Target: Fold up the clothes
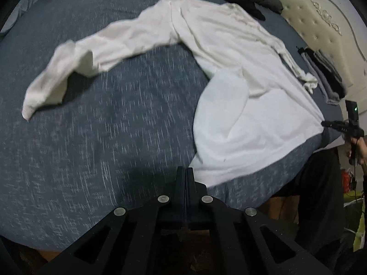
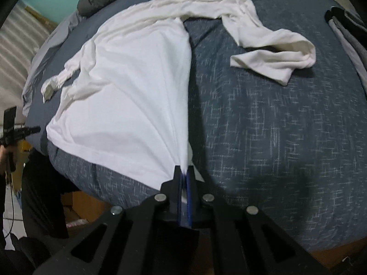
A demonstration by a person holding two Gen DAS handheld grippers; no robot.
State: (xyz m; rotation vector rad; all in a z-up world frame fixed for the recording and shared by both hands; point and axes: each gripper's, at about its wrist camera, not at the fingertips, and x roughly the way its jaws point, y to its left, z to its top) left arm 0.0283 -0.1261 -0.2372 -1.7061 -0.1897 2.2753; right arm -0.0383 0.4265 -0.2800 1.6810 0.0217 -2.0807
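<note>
Shirt [image 2: 128, 87] cloth, white with long sleeves, is lying spread on the blue bed cover [image 2: 263, 126]. In the right wrist view, the right gripper [image 2: 184, 171] at the bottom middle is pinching the shirt's bottom corner, and the cloth is fanning up and to the left from it. In the left wrist view, the left gripper [image 1: 184, 171] is pressed closed at the bottom middle, and the shirt's hem is lying just to its right, maybe touching; I cannot tell if it is holding any cloth.
</note>
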